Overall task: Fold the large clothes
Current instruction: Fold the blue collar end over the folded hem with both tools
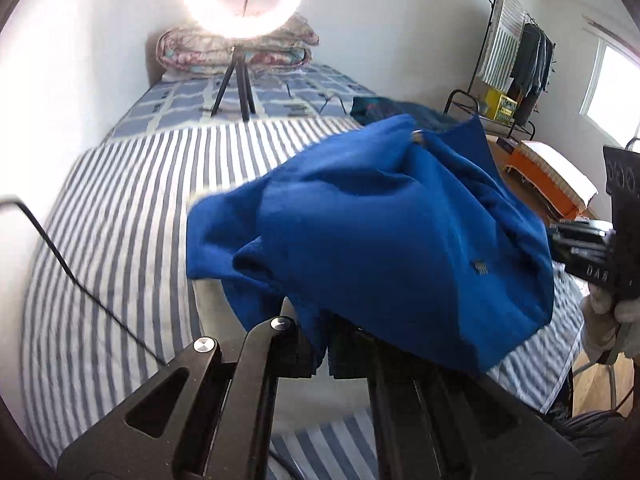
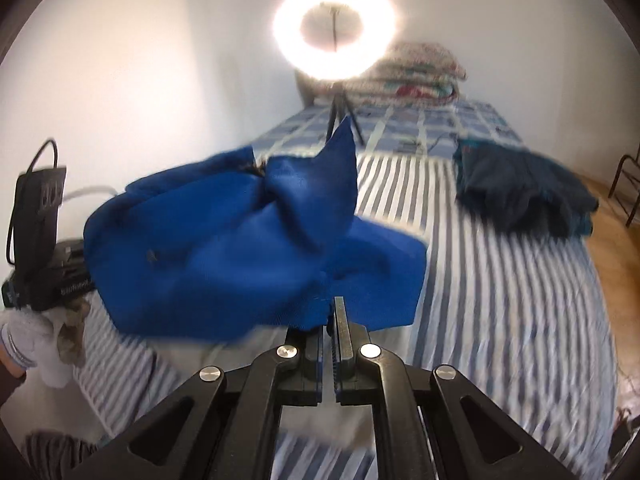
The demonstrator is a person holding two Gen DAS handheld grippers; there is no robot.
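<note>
A bright blue garment (image 1: 380, 240) hangs bunched in the air above the striped bed (image 1: 132, 208), stretched between both grippers. My left gripper (image 1: 320, 340) is shut on its near edge, and the cloth drapes over and hides the fingertips. In the right wrist view the blue garment (image 2: 240, 252) spreads to the left, and my right gripper (image 2: 331, 316) is shut on its lower edge. The other gripper's body shows at the far right of the left view (image 1: 616, 240) and at the far left of the right view (image 2: 44, 248), each in a gloved hand.
A dark teal pile of folded clothes (image 2: 520, 196) lies on the bed's right side. A lit ring light on a tripod (image 1: 240, 0) stands at the far end before folded quilts (image 1: 240, 50). A clothes rack (image 1: 516, 60) and orange bench (image 1: 548, 176) stand beside the bed.
</note>
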